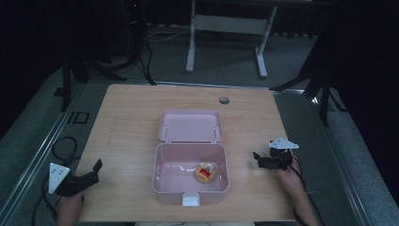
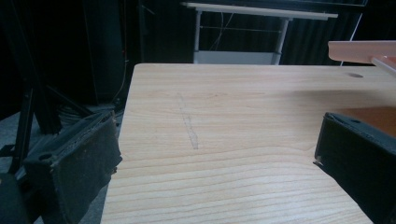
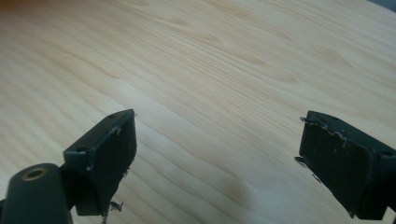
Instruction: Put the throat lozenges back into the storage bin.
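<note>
The left hand-held gripper (image 1: 91,172) sits at the near left edge of the pale wood-grain worktop (image 1: 131,117), jaws spread wide with nothing between them, bare wood open ahead of it; a faint pencil-like line (image 2: 189,126) crosses that stretch in the left gripper view; mid-worktop stands an open pink plastic lunch box (image 1: 190,181), its lid (image 1: 190,126) laid back flat, a white latch (image 1: 190,200) at the near wall; inside lies a small round yellowish item with a red patch (image 1: 205,172), too small to identify; the right hand-held gripper (image 1: 259,159) rests beside the box, apart from it, jaws likewise parted and empty; beyond lie grey floor, a white frame (image 1: 226,28), darkness.
</note>
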The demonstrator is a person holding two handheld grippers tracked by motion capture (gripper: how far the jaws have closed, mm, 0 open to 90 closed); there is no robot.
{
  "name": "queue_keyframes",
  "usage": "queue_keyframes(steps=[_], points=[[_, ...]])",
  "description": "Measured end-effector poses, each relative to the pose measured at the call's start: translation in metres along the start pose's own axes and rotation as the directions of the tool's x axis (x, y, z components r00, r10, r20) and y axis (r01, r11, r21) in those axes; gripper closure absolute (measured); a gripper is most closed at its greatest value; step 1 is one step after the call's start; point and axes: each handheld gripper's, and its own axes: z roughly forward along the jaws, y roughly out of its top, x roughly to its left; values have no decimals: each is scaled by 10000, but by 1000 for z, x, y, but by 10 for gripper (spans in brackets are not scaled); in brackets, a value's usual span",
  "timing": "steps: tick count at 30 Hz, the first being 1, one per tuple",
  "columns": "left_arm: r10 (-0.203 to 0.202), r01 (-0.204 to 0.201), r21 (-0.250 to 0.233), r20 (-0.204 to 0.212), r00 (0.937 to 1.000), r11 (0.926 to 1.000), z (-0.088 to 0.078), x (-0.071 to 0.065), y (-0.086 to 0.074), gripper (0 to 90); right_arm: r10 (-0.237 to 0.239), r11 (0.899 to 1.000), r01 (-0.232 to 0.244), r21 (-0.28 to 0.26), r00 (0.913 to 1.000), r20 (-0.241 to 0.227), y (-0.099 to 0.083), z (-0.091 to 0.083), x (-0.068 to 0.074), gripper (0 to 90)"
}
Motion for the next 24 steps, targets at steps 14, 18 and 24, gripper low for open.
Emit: queue_keyframes(steps=[14, 18, 24], points=[[41, -41, 22, 4, 10000, 10000, 0, 0, 0, 4, 2431, 9687, -2297, -945, 9550, 1702, -23, -21, -23, 110], [34, -34, 25, 6, 10000, 10000, 0, 0, 0, 4, 2813, 9583, -2633, -1110, 9374, 2054, -27, -22, -28, 110], [25, -25, 28, 5, 10000, 10000, 0, 0, 0, 4, 3232, 9463, -3095, -930, 9079, 2668, -30, -17, -30, 110]])
